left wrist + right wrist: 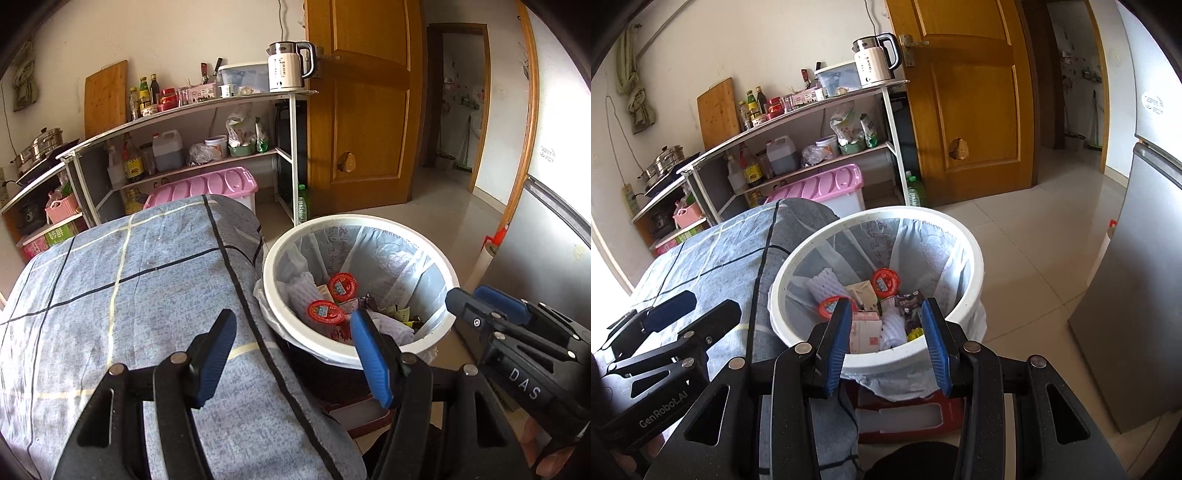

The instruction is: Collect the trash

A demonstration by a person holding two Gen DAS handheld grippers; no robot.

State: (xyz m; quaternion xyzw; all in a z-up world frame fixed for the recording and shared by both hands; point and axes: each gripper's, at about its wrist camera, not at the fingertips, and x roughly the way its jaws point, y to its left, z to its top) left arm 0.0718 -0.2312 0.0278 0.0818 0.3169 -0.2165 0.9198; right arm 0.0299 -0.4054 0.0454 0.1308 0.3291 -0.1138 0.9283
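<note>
A white trash bin (445, 266) with a clear liner stands beside a table covered in blue checked cloth (122, 295). It holds trash: red round lids (343, 286), white foam netting (301, 291), cartons and wrappers. In the right wrist view the bin (975, 266) sits on a red stool (905, 417). My left gripper (293, 354) is open and empty, over the table edge next to the bin. My right gripper (886, 332) is open and empty, just above the bin's near rim. Each gripper shows in the other's view, the right (487, 306) and the left (694, 310).
A shelf unit (207, 147) with bottles, jars and a pink-lidded box (207, 186) stands behind the table. A kettle (290, 66) sits on top. A wooden door (362, 99) is behind the bin. A grey fridge (1145, 277) stands to the right. The floor is tiled.
</note>
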